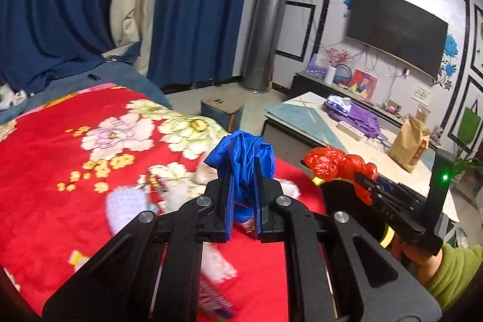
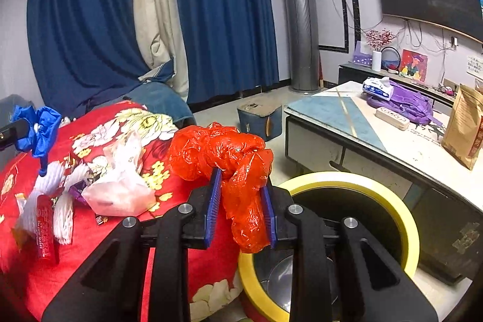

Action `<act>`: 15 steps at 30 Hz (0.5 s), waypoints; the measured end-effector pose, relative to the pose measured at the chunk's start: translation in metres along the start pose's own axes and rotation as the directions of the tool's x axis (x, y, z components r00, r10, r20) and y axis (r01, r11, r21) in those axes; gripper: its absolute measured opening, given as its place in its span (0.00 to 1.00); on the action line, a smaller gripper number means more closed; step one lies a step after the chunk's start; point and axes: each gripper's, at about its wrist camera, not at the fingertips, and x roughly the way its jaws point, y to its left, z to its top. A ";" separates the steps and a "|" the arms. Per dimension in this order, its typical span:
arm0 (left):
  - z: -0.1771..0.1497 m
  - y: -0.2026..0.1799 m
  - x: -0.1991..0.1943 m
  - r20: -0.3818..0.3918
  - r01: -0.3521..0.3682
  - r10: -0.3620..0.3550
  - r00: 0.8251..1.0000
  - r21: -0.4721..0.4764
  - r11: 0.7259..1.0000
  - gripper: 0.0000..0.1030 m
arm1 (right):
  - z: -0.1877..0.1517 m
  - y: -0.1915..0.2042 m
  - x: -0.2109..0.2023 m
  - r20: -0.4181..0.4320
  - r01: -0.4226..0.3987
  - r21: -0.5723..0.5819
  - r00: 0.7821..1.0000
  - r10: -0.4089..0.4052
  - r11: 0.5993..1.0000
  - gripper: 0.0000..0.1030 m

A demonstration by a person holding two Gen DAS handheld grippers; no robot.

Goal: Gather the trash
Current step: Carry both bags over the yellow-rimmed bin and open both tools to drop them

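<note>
Tongs: two; left gripper [image 1: 243, 171] clamped on one blue bag [image 1: 241, 162], right gripper [image 2: 241, 186] clamped on one red bag [image 2: 229, 162].
Red bag: long axis upright, lower end hanging over bin [image 2: 356, 180].
Blanket [image 2: 169, 171]: scattered wrappers.
Table [image 2: 332, 110]: beyond.

Wall-mounted television [image 1: 395, 29] (dark); purple bag [image 2: 404, 103] on table [image 2: 341, 113].
</note>
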 end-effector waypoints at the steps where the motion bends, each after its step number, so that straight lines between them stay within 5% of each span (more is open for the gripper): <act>1: 0.000 -0.004 0.003 -0.002 0.009 -0.009 1.000 0.002 1.000 0.06 | 0.000 -0.001 -0.001 0.002 0.003 0.003 1.000 -0.003 1.000 0.24; 15: -0.003 -0.066 0.035 -0.039 0.115 -0.112 0.993 0.077 0.990 0.06 | 0.004 -0.041 -0.026 0.043 0.072 0.046 0.996 -0.074 0.996 0.24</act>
